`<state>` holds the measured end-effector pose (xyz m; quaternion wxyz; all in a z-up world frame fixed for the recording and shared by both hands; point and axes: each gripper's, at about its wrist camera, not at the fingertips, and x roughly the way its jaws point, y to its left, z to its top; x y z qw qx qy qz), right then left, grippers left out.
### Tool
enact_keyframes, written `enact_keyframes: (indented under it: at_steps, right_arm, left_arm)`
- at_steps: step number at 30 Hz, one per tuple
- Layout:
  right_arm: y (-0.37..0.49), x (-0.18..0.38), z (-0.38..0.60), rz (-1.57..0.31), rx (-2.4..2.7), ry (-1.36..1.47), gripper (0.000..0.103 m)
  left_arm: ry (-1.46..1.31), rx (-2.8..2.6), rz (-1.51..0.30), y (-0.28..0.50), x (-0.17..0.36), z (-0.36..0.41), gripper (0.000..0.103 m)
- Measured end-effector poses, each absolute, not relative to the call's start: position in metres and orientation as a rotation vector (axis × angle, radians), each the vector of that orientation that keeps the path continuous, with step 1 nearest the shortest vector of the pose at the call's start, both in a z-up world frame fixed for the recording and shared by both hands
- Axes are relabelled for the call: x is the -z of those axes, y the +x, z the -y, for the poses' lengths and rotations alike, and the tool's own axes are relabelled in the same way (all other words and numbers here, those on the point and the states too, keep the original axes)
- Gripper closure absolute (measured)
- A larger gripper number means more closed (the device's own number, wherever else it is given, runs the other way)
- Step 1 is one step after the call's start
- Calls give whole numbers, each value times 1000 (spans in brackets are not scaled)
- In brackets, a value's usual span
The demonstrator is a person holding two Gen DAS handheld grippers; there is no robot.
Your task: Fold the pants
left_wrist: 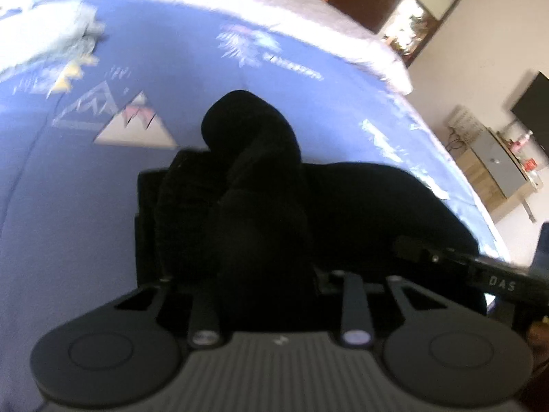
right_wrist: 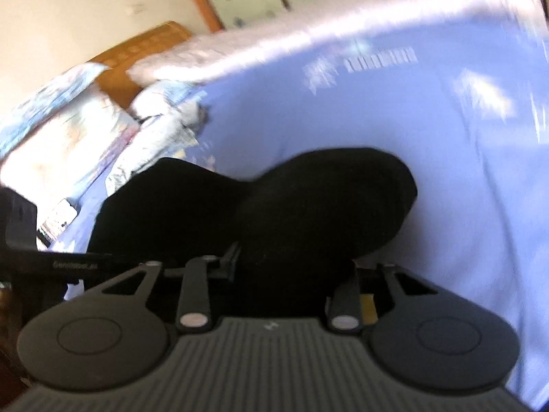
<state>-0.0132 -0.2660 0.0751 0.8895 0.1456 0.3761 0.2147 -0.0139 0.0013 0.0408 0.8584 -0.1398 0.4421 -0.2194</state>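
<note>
The black pants (left_wrist: 247, 120) lie bunched on a blue printed bedsheet (left_wrist: 85, 206). In the left wrist view a thick roll of their cloth rises from between the jaws of my left gripper (left_wrist: 240, 233), which is shut on it; the dark fabric hides the fingertips. My right gripper's finger (left_wrist: 415, 252) reaches into the cloth from the right edge. In the right wrist view the pants (right_wrist: 326, 185) form two dark lobes, and my right gripper (right_wrist: 295, 250) is shut on the near fold. The left gripper's body (right_wrist: 20, 219) shows at the left edge.
A crumpled pale quilt (left_wrist: 51, 34) and pillows (right_wrist: 68, 130) sit at the head of the bed by a wooden headboard (right_wrist: 144, 51). Open blue sheet (right_wrist: 446, 171) spreads beyond the pants. A cabinet (left_wrist: 497, 168) and a dark screen (left_wrist: 532, 110) stand past the bed's edge.
</note>
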Motion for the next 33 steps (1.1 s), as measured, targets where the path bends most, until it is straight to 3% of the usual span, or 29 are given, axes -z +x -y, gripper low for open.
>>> enact_keyframes:
  at_steps: [4, 8, 14, 21, 33]
  right_arm:
    - [-29, -91, 269, -683, -469, 223, 67]
    - [-25, -68, 276, -761, -419, 214, 67]
    - [-14, -36, 295, -874, -364, 393, 67]
    - [-18, -28, 309, -929, -365, 552, 59]
    - [-17, -17, 330, -947, -385, 795, 52]
  left_arm:
    - [-291, 511, -892, -18, -46, 4, 78]
    - [-300, 482, -947, -14, -32, 4, 77]
    - [-289, 496, -962, -9, -37, -3, 57]
    - [-369, 441, -976, 6, -44, -35, 24]
    - [-499, 423, -957, 16, -50, -61, 12]
